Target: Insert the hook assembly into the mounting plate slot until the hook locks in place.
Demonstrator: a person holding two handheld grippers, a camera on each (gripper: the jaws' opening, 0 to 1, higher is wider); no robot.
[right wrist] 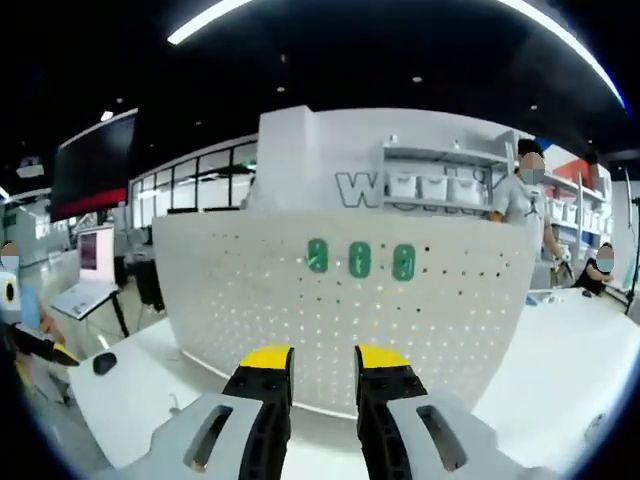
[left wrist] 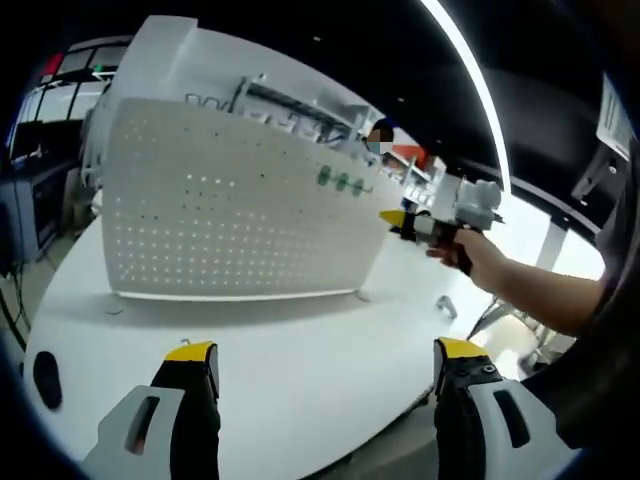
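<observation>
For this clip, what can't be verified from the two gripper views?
- Hook assembly: not identifiable; the three green items on the pegboard are too small and blurred in both views.
- Right gripper, left gripper view: distant, jaw gap and contents unreadable.
- Pegboard's base, right gripper view: hidden behind the right gripper's jaws.

Left gripper [left wrist: 325, 365], lower part of left gripper view: two pale grey jaws, each with a dark oblong slot, black inner faces, yellow tips. Right gripper [right wrist: 323, 365], bottom centre of right gripper view: same grey shells, slots, black insides, yellow tips. At right of left gripper view, bare hand [left wrist: 478, 252] and forearm, no sleeve visible.
</observation>
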